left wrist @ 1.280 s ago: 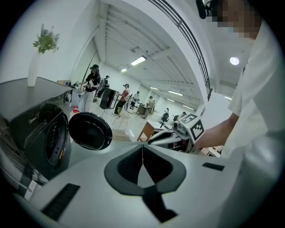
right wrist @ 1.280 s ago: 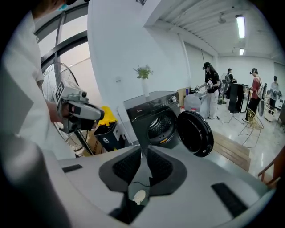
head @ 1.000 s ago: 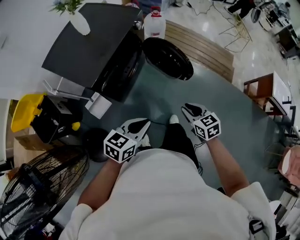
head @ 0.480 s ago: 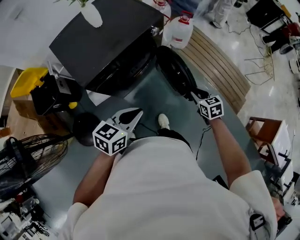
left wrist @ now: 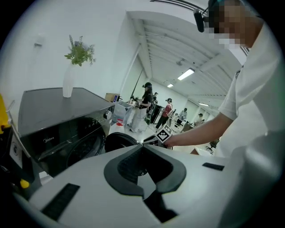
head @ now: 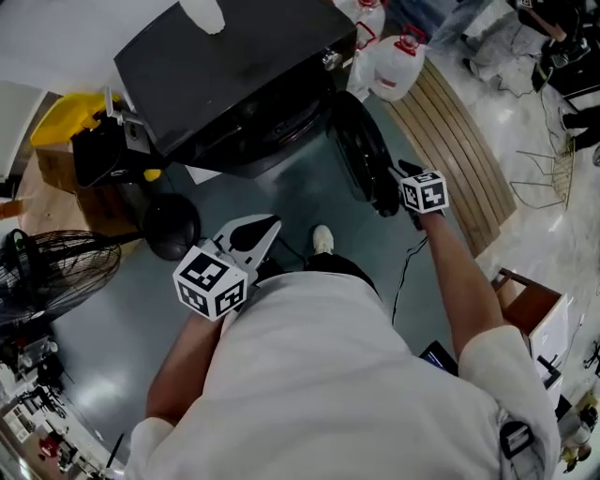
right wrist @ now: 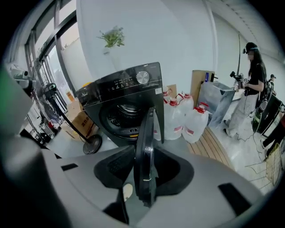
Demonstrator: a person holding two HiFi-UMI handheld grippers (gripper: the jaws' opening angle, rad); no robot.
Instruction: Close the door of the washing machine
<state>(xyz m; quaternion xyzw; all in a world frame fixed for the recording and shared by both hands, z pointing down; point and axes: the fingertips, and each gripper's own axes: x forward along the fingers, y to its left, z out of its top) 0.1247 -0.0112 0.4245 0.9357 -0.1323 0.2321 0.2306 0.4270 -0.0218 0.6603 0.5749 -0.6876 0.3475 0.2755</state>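
A black front-loading washing machine stands with its round door swung out, seen edge-on. My right gripper is at the door's outer rim. In the right gripper view the rim stands upright between the jaws, which are opening, with dark gaps beside it. The drum opening shows behind it. My left gripper hovers low over the floor in front of the machine, its tips together and nothing in them. The left gripper view shows the machine, the door and the right gripper beyond.
Water jugs stand right of the machine beside a slatted wooden platform. A vase sits on the machine. A fan, a round black base and a yellow-topped box crowd the left. My shoe is below the door.
My right gripper has reached forward and down to the door's rim. The left gripper has drifted a little left. The door now shows edge-on, closer to the machine's front.
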